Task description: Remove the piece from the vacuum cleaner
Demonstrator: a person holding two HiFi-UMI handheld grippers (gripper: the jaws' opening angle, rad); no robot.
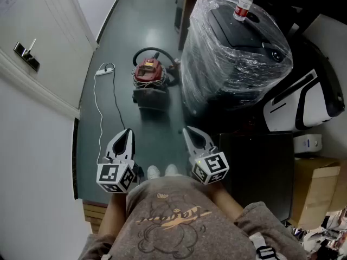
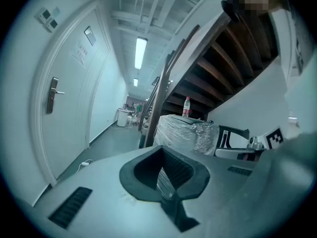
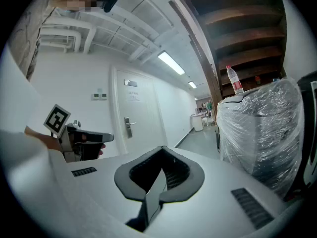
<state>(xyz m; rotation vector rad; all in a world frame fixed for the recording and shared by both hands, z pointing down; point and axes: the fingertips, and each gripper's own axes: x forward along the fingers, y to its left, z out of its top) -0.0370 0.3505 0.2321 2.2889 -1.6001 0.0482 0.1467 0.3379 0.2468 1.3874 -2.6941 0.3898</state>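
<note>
Currently | left gripper (image 1: pixel 128 132) closed, empty | right gripper (image 1: pixel 187 130) closed, empty | vacuum cleaner (image 1: pixel 149 72) seemingly untouched, well apart

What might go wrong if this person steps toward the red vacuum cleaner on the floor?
The white cable trails along the floor left of the vacuum cleaner; a foot might catch it. The water bottle stands atop the plastic-wrapped machine right beside the vacuum; a bump might topple it.

The head view looks steeply down from above the person at the floor (image 1: pixel 157 124), with the left gripper (image 1: pixel 128 133) and right gripper (image 1: pixel 187 130) close below. Each gripper view faces nearly level along its jaws down the corridor. All three views share the wrapped machine (image 1: pixel 233 53) and bottle (image 1: pixel 244 4).
</note>
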